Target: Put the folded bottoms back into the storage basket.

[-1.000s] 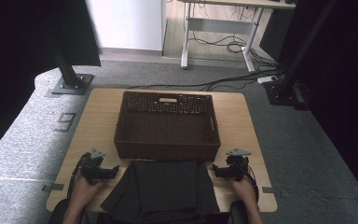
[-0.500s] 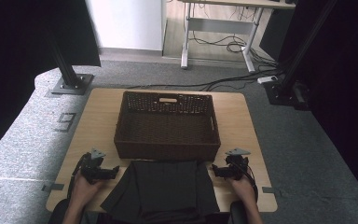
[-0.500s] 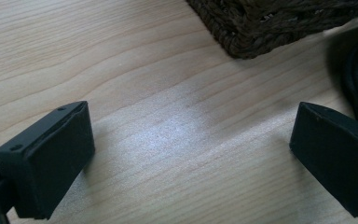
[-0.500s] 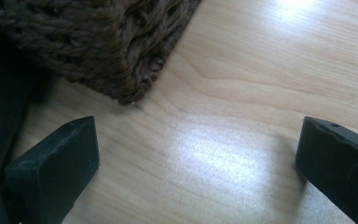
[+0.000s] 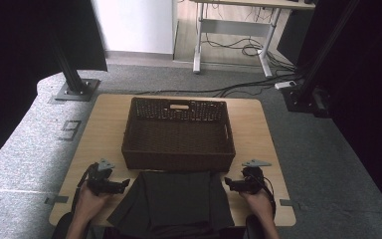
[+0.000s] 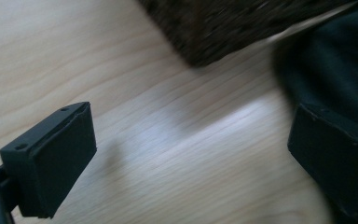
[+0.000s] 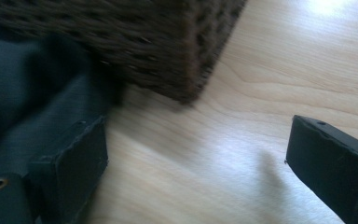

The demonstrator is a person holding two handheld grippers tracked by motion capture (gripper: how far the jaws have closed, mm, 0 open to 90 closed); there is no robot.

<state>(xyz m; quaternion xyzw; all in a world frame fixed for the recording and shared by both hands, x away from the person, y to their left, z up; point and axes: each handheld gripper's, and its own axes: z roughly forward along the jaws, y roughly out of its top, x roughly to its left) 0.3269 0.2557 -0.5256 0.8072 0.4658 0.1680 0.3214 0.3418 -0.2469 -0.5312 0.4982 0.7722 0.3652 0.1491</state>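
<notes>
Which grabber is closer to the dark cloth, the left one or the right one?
About even; the right gripper looks slightly nearer, level with the dark cloth's right edge near its top corner. The left gripper sits just off its left edge. Both jaws are open, holding nothing.

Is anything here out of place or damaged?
Nothing looks damaged. The dark cloth lies spread in front of the wicker basket, but its near edge hangs over the table edge and its left corner flares out unevenly.
</notes>
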